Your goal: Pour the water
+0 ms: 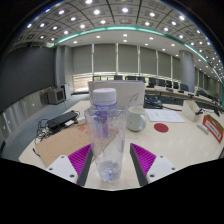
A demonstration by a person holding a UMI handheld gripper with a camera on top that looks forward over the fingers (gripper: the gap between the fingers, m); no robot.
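A clear bottle [105, 138] with a white cap is held upright between the gripper [108, 163] fingers, squeezed by both pink pads [74, 161], above the table [180, 140], near a white cup [137, 118].

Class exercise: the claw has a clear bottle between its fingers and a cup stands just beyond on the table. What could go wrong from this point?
1. The bottle still has its white cap on, so tipping now would likely pour nothing.
2. The bottle is smooth and clear; it may slip between the claw pads when tilted.
3. The white cup sits close behind; swinging the bottle could knock it over.
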